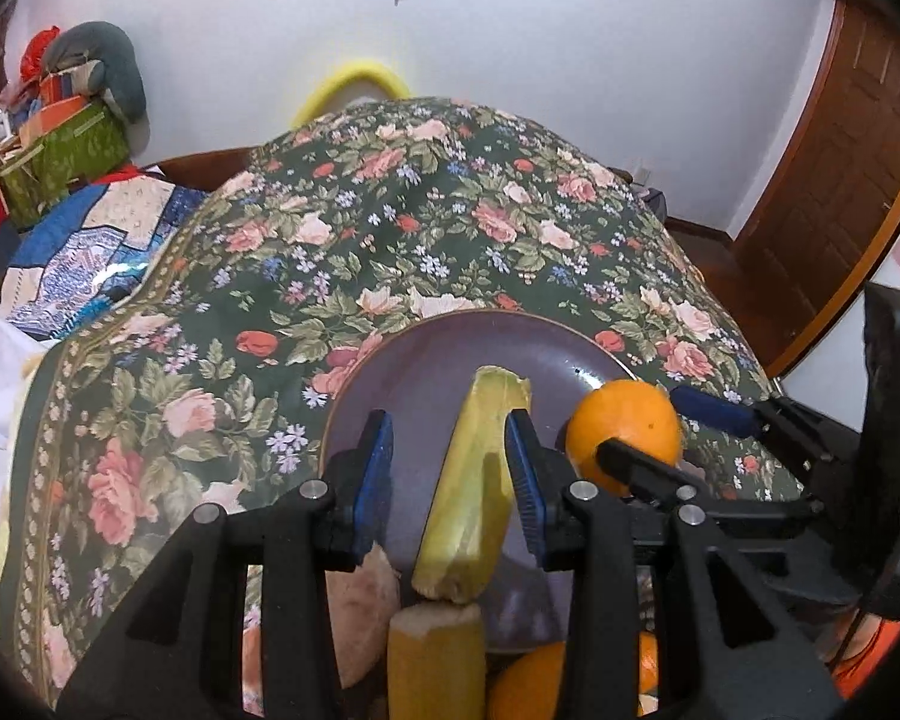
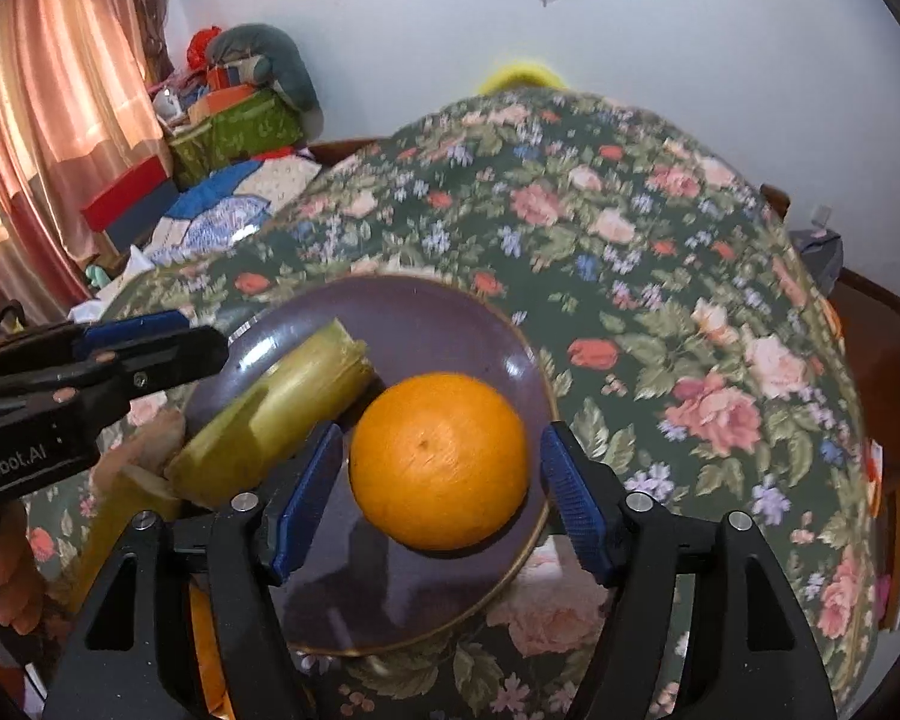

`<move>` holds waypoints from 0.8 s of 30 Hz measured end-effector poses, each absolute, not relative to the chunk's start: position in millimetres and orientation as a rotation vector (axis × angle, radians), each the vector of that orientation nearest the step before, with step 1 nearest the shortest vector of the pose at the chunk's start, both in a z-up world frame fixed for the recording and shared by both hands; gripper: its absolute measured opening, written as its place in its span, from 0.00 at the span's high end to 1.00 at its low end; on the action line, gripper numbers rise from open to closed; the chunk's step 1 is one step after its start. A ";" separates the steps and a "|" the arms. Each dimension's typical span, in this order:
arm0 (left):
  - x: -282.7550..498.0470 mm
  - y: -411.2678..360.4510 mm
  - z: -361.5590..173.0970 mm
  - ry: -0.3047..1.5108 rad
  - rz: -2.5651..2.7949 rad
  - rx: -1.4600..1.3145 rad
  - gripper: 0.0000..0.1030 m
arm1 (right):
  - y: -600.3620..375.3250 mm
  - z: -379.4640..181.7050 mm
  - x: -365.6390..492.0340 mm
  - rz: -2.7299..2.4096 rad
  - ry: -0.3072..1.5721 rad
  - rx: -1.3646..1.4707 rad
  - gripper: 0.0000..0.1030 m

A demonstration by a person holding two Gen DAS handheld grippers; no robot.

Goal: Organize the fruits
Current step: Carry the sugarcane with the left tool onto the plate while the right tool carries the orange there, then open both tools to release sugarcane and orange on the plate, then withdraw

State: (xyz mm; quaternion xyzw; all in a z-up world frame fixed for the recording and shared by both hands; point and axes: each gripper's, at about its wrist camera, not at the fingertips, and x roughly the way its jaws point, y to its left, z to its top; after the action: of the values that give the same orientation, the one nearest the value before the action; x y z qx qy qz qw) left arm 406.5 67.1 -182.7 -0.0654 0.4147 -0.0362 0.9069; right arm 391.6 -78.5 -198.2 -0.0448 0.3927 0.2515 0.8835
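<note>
A purple plate (image 1: 426,372) (image 2: 438,312) lies on the floral tablecloth. An orange (image 2: 438,462) (image 1: 624,420) rests on the plate's near right part. My right gripper (image 2: 441,432) (image 1: 642,423) is open around it, its blue pads just off the skin on both sides. A yellow-green stalk-like piece (image 1: 474,480) (image 2: 282,402) lies on the plate's left side, one end past the rim. My left gripper (image 1: 447,420) (image 2: 201,333) is open. In the left wrist view the piece lies between its pads, beside the right one and clear of the left.
Close under the left gripper lie a second yellowish piece (image 1: 435,660), a tan lump (image 1: 366,612) and another orange (image 1: 534,684). Past the table's left edge are a quilt (image 1: 90,240) and stacked boxes (image 2: 234,120). A wooden door (image 1: 828,192) stands at right.
</note>
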 end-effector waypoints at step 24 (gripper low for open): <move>284.0 74.5 -96.0 0.690 -0.009 -0.092 0.38 | -95.1 -104.2 277.6 0.483 0.553 -0.090 0.26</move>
State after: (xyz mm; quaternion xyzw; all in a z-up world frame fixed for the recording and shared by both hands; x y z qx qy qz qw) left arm 284.0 74.5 -96.0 -0.0452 0.3379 -0.0042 0.9401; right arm 277.6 -95.1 -104.2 -0.0441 0.2701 0.2361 0.9324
